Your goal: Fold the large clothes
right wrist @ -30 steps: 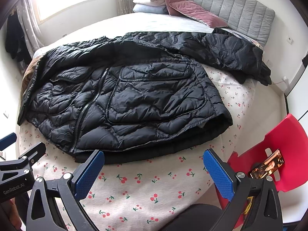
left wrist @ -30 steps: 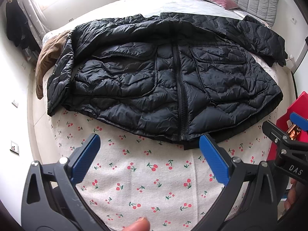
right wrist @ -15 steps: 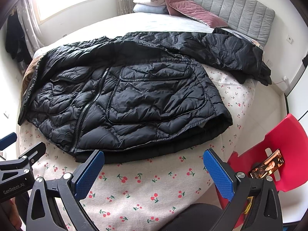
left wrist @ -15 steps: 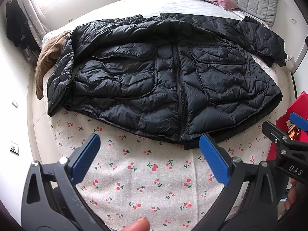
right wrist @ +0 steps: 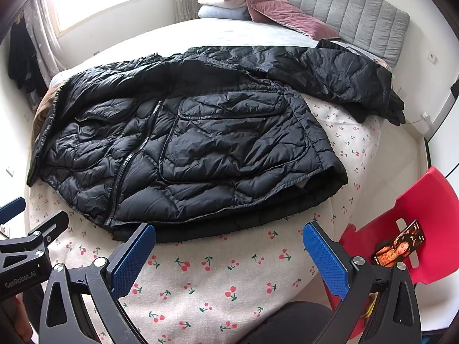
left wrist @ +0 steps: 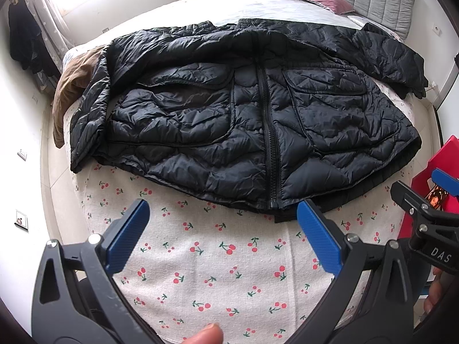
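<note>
A large black quilted puffer jacket [left wrist: 243, 120] lies spread front-up and zipped on the bed, hem toward me; it also shows in the right wrist view [right wrist: 206, 149]. One sleeve [right wrist: 344, 77] stretches toward the headboard, the other [left wrist: 89, 114] lies along the left side. My left gripper [left wrist: 223, 232] is open and empty, above the cherry-print sheet [left wrist: 215, 258] just short of the hem. My right gripper [right wrist: 229, 249] is open and empty, also just short of the hem, further right.
A red plastic chair [right wrist: 416, 200] with a phone [right wrist: 398, 246] on it stands beside the bed on the right. A brown cloth [left wrist: 71, 86] lies at the jacket's left. Pillows [right wrist: 258, 5] and a grey headboard [right wrist: 344, 8] are at the far end.
</note>
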`<action>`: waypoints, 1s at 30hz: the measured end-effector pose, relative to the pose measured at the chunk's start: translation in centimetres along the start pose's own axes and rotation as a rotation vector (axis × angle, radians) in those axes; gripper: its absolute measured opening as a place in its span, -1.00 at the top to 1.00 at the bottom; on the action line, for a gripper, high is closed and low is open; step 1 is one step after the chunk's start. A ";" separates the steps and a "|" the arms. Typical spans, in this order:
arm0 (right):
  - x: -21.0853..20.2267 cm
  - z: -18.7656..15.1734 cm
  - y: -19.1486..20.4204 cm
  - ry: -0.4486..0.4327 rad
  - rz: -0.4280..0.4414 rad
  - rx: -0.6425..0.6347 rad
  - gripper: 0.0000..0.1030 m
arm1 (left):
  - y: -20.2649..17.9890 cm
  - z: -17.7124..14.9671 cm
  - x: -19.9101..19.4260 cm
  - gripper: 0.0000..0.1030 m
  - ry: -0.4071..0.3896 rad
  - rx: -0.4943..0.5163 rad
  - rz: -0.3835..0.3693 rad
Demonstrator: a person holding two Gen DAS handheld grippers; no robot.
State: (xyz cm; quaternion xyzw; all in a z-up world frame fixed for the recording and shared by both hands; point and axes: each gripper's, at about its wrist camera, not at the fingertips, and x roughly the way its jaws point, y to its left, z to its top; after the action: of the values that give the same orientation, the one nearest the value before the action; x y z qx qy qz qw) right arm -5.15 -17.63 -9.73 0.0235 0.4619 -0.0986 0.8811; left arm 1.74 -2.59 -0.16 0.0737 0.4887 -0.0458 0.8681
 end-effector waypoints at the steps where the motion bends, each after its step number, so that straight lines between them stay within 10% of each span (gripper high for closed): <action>1: 0.0 0.0 0.0 0.001 0.000 -0.001 -1.00 | 0.0 0.0 0.0 -0.99 0.000 0.001 0.000; 30: 0.6 -0.1 1.1 0.000 -0.014 -0.047 -1.00 | 0.7 -0.4 1.0 -0.99 0.001 0.004 -0.002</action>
State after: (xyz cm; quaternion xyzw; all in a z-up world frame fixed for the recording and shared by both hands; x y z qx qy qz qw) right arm -4.66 -16.64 -10.32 -0.0005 0.4644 -0.0940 0.8806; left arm 2.08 -1.89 -1.18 0.0751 0.4893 -0.0476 0.8675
